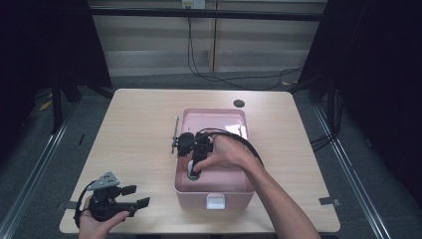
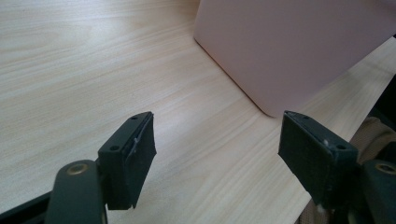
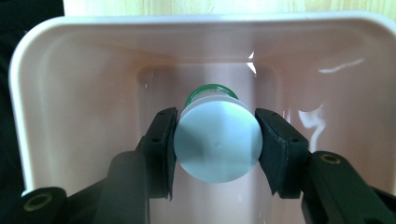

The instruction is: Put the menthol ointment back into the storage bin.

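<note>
- The right gripper (image 3: 217, 140) is clamped on a white cylindrical container with a green band (image 3: 217, 140); in the right gripper view its flat white end faces the camera at the centre of the frame, with a black pad (image 3: 161, 144) pressed against each side.
- The container hangs inside the pink plastic bin (image 3: 84, 93), above its floor and apart from the walls; a sideways grip on the round body keeps it from rolling out, and probably lets it be lowered in without tipping.
- In the high view the right gripper (image 1: 195, 167) sits at the centre of the frame, pointing down into the pink bin (image 1: 234, 188), whose white latch (image 1: 215, 201) faces the lower edge.
- A thin metal rod (image 1: 175, 134) lies on the wooden table (image 1: 134, 129) just beside the bin's left wall; what it is for I cannot tell.
- The left gripper (image 1: 133, 195) rests at the lower left of the high view, jaws apart and holding nothing, seemingly parked clear of the work.
- In the left gripper view its pads (image 2: 135, 154) frame bare tabletop, with the bin's pink corner (image 2: 289, 51) at the upper right.
</note>
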A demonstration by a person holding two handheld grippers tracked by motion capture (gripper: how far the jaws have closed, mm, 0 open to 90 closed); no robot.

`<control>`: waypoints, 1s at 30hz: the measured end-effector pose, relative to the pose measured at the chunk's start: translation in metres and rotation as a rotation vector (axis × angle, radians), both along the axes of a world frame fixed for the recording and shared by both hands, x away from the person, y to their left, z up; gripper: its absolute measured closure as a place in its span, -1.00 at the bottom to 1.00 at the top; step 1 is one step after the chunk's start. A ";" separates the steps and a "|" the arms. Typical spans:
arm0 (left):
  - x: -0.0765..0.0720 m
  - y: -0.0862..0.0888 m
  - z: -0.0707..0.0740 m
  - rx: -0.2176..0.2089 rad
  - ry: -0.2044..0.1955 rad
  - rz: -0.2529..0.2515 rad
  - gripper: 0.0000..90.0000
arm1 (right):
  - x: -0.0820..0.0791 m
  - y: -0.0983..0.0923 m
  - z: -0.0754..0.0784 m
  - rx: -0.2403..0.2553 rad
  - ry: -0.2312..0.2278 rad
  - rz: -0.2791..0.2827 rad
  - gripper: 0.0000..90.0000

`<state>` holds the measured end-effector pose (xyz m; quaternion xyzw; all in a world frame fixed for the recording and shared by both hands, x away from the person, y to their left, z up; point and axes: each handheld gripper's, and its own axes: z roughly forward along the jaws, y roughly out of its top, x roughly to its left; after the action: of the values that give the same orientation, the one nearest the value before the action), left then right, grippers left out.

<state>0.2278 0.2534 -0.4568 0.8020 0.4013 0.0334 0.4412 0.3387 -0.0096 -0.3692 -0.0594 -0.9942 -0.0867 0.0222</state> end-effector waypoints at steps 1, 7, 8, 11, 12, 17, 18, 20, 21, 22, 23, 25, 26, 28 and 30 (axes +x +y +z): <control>0.000 0.000 0.000 0.000 0.001 0.000 -0.40 | 0.000 0.002 -0.002 -0.004 -0.001 0.000 0.14; 0.000 0.000 0.000 0.002 0.001 0.000 -0.38 | -0.002 0.011 -0.013 -0.028 0.007 0.013 0.14; 0.000 0.000 0.000 0.001 0.002 0.001 -0.38 | -0.001 0.012 -0.015 -0.025 0.011 0.016 0.14; 0.000 0.000 0.000 0.000 0.000 0.002 -0.38 | -0.002 0.014 -0.019 -0.032 0.010 0.010 0.14; 0.000 0.000 0.000 0.000 0.001 0.001 -0.38 | -0.002 0.015 -0.021 -0.036 0.008 0.018 0.14; 0.000 0.000 0.000 0.003 0.003 0.003 -0.38 | -0.003 0.016 -0.029 -0.046 0.002 0.017 0.14; 0.000 0.000 0.000 0.002 0.004 0.003 -0.38 | -0.003 0.016 -0.031 -0.046 -0.005 0.021 0.14; 0.000 -0.001 0.000 0.003 0.004 0.004 -0.38 | -0.003 0.016 -0.035 -0.044 -0.006 0.020 0.14; 0.000 -0.001 0.000 0.002 0.004 0.004 -0.38 | -0.003 0.016 -0.037 -0.039 -0.010 0.020 0.14; 0.000 -0.001 0.000 0.002 0.004 0.004 -0.38 | -0.003 0.016 -0.037 -0.039 -0.010 0.020 0.14; 0.000 -0.001 0.000 0.002 0.003 0.004 -0.38 | -0.003 0.016 -0.038 -0.032 -0.008 0.014 0.14; 0.000 -0.001 0.000 0.002 0.004 0.004 -0.38 | -0.003 0.016 -0.041 -0.033 -0.013 0.009 0.14; 0.000 -0.001 0.000 0.002 0.003 0.004 -0.38 | -0.003 0.016 -0.042 -0.033 -0.013 0.009 0.14; 0.000 -0.001 0.000 0.002 0.004 0.004 -0.38 | -0.003 0.016 -0.045 -0.025 -0.005 0.003 0.14; 0.000 -0.001 -0.001 0.007 0.004 0.002 -0.38 | -0.003 0.016 -0.048 -0.023 0.000 -0.009 0.14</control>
<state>0.2281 0.2523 -0.4576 0.8031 0.4031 0.0339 0.4374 0.3362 0.0061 -0.4170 -0.0643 -0.9949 -0.0752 0.0210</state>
